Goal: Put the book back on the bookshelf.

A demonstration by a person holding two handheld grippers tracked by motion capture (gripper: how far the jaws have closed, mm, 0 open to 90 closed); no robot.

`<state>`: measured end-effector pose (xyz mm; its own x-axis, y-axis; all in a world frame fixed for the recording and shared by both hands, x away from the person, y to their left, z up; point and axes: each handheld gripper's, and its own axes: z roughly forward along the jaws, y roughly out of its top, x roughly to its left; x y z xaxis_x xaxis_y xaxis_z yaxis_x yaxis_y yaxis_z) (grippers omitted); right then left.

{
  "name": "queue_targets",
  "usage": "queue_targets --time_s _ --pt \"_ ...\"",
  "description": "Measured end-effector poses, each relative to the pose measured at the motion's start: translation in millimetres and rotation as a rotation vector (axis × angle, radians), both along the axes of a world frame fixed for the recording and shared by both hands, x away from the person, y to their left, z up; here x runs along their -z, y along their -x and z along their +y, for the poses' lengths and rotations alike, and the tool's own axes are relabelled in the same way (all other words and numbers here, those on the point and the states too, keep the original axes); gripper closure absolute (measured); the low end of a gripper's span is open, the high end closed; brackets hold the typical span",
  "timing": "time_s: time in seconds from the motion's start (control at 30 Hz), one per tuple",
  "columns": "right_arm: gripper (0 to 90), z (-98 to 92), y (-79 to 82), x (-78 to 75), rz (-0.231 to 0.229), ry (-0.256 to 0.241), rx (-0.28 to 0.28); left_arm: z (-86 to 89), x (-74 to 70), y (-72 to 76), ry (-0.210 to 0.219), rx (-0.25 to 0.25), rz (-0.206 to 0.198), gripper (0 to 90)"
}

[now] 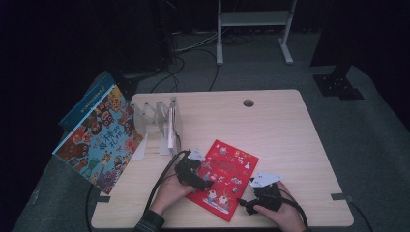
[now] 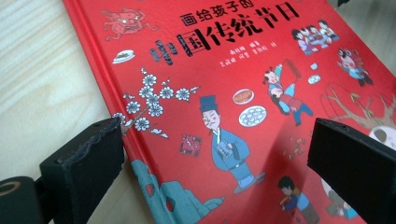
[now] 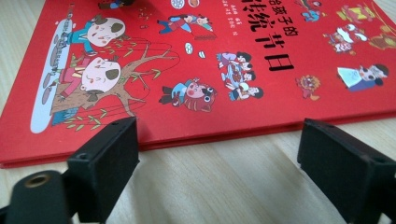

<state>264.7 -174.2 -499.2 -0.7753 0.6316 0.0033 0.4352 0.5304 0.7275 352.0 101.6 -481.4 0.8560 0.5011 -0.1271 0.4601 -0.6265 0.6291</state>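
The left gripper (image 1: 205, 182) stands with its jaws spread wide and nothing between them, held low over the near-left part of the red book (image 1: 223, 178); in the left gripper view one jaw hangs outside the book's spine edge above bare wood and the other over the cover, so the spine runs up between them and away from the tool. The right gripper (image 1: 244, 204) is likewise wide open and empty, resting just off the book's opposite long edge, its jaws over the table (image 1: 285, 130) and the edge of the cover lying straight ahead, close but apart. The book lies flat, cover up, its long axis slanting away from the person toward the left, so each tool faces one long side of it. The left one is nearer, already over the cover. I judge the coming move turns on that spine edge: the left jaws bracket it across the flat, not above and below, so a grip would need the edge lifted or the book slid. Beyond the left gripper a wire book rack (image 1: 159, 123) stands, with a larger picture book (image 1: 99, 137) leaning farther left.
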Motion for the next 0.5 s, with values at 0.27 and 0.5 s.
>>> queue_targets --time_s 0.27,0.5 --pt "0.8 10.3 3.2 2.7 0.023 -0.007 0.049 -13.1 -0.3 -12.7 -0.011 0.006 -0.005 2.7" --pt "0.0 22.8 8.6 3.1 -0.005 0.005 0.131 -20.2 -0.1 -26.9 -0.006 0.001 -0.009 3.0"
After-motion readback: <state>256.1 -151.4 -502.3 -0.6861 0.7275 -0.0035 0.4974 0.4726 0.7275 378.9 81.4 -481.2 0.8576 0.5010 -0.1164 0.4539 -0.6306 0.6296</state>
